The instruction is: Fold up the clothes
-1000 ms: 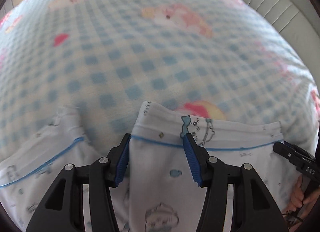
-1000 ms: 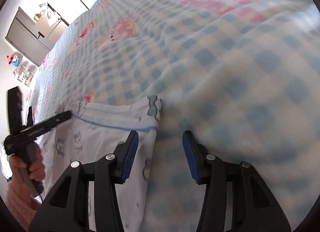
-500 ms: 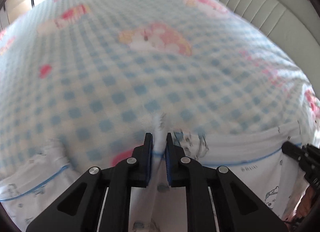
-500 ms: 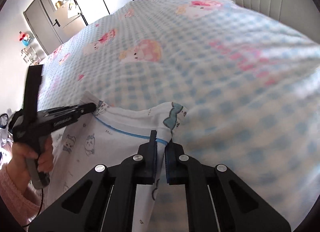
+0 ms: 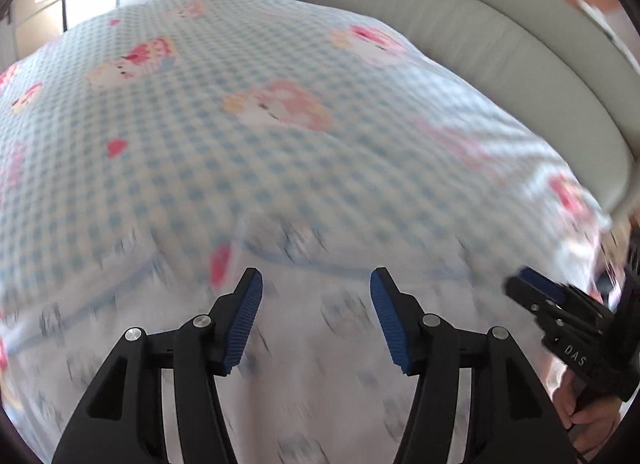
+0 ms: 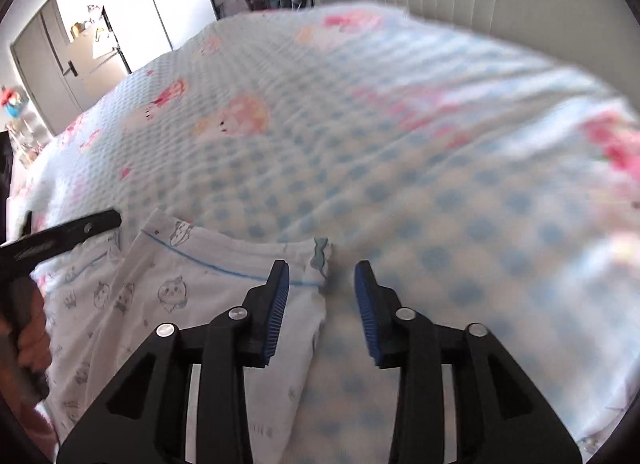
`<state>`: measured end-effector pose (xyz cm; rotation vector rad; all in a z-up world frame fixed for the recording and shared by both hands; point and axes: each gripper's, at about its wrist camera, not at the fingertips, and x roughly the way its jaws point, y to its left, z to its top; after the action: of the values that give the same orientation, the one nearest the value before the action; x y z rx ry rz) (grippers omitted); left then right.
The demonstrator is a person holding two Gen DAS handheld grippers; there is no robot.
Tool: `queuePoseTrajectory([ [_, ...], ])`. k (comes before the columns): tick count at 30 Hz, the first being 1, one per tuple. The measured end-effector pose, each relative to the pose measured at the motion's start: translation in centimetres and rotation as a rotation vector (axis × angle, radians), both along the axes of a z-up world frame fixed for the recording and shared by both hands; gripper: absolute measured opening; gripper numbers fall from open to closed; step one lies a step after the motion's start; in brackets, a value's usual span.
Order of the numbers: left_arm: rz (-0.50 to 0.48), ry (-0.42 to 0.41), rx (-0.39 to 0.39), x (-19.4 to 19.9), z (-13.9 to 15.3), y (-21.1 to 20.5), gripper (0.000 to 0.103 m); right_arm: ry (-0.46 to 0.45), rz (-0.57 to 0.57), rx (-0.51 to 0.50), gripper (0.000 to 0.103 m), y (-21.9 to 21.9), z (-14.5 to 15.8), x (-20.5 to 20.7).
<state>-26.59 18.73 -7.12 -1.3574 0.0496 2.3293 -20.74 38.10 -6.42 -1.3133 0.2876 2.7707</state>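
White garment (image 6: 168,304) with grey cartoon prints and blue piping on a blue-checked, pink-figured blanket (image 6: 360,144).

The letters "DAS" stand on the right claw (image 5: 538,290) body.

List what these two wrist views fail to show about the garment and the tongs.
- Left wrist view: motion blur smears the white printed garment; its prints and hem are unreadable.
- Both views: the garment's near part is cut off by the bottom edge and the open left tongs and right tongs.
- Right wrist view: the left tongs' tips show side-on; the gap is indiscernible.
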Motion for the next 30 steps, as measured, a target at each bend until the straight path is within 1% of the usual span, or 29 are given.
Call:
queuePoseTrajectory([
  [2, -0.003, 0.013, 0.006, 2.6, 1.0, -0.4, 0.059, -0.011, 0.068, -0.051, 0.038, -1.8, 0.2, 2.2],
  [6, 0.030, -0.064, -0.073, 7.4, -1.7, -2.0, 0.059, -0.052, 0.216, -0.163, 0.038, -5.6, -1.4, 6.8],
  [8, 0.068, -0.088, -0.095, 9.6, -2.9, -3.3, 0.059, -0.089, 0.246, -0.184, 0.038, -7.1, -2.9, 8.0],
  [10, 0.124, -0.113, -0.126, 12.0, -3.4, -4.8, 0.059, -0.129, 0.272, -0.199, 0.038, -8.6, -4.4, 9.2],
  [11, 0.150, -0.114, -0.128, 13.2, -3.3, -5.7, 0.059, -0.149, 0.285, -0.207, 0.038, -9.3, -5.2, 9.7],
  [13, 0.203, -0.074, -0.088, 16.0, -2.1, -7.6, 0.059, -0.151, 0.297, -0.194, 0.038, -10.4, -5.4, 10.9],
  [16, 0.271, -0.008, -0.081, 17.9, -1.1, -10.1, 0.060, -0.145, 0.298, -0.168, 0.038, -11.4, -5.3, 12.1],
  [17, 0.291, 0.010, -0.091, 18.1, -0.9, -10.8, 0.060, -0.143, 0.294, -0.159, 0.038, -11.6, -5.2, 12.4],
  [19, 0.336, 0.030, -0.143, 18.2, -1.3, -12.3, 0.060, -0.141, 0.288, -0.149, 0.038, -11.8, -5.5, 13.1],
  [20, 0.358, 0.014, -0.159, 18.3, -1.9, -13.0, 0.060, -0.153, 0.294, -0.135, 0.039, -12.1, -5.9, 13.2],
  [21, 0.381, -0.012, -0.175, 18.3, -2.5, -13.6, 0.060, -0.170, 0.303, -0.118, 0.042, -12.4, -6.5, 13.3],
  [22, 0.404, -0.057, -0.189, 18.4, -3.5, -14.1, 0.060, -0.187, 0.312, -0.101, 0.042, -12.6, -7.1, 13.3],
  [23, 0.422, -0.081, -0.190, 18.6, -4.0, -14.6, 0.060, -0.204, 0.321, -0.083, 0.042, -12.9, -7.7, 13.4],
  [26, 0.438, -0.038, -0.121, 20.0, -3.5, -16.0, 0.060, -0.185, 0.293, -0.117, 0.042, -12.3, -7.5, 14.1],
  [28, 0.450, -0.009, -0.070, 20.9, -3.0, -17.0, 0.060, -0.146, 0.284, -0.136, 0.042, -12.1, -6.6, 14.8],
  [30, 0.470, 0.026, 0.000, 21.4, -2.3, -18.2, 0.060, -0.101, 0.283, -0.143, 0.042, -12.2, -5.6, 15.4],
])
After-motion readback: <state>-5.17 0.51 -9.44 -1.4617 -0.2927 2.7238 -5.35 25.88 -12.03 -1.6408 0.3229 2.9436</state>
